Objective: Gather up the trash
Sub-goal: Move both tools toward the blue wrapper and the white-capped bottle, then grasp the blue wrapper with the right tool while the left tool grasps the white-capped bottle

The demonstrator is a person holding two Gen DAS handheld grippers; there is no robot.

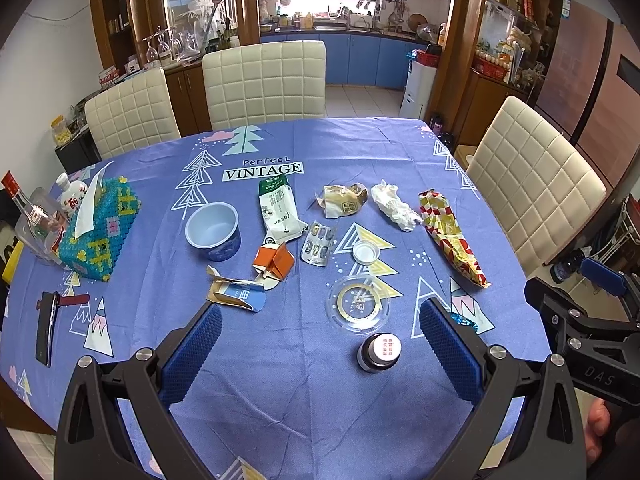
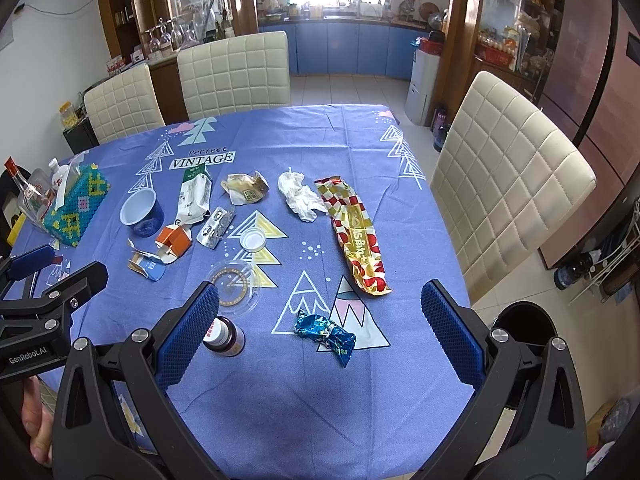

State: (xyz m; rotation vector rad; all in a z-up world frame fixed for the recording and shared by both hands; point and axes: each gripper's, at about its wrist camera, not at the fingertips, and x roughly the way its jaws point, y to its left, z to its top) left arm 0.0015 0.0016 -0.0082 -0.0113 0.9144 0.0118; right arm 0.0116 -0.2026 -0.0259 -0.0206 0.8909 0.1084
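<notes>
Trash lies across the blue tablecloth: a blue cup, a white pouch, an orange carton piece, a torn blue carton, a pill blister, a clear lid, a small white cap, a crumpled tissue, a red-gold wrapper and a blue foil wrapper. A dark bottle stands near the front. My left gripper is open and empty above the table. My right gripper is open and empty over the foil wrapper.
A beaded tissue box, glass bottles and a phone sit at the left. Cream chairs stand behind the table and on its right side. A dark bin stands at the table's right corner.
</notes>
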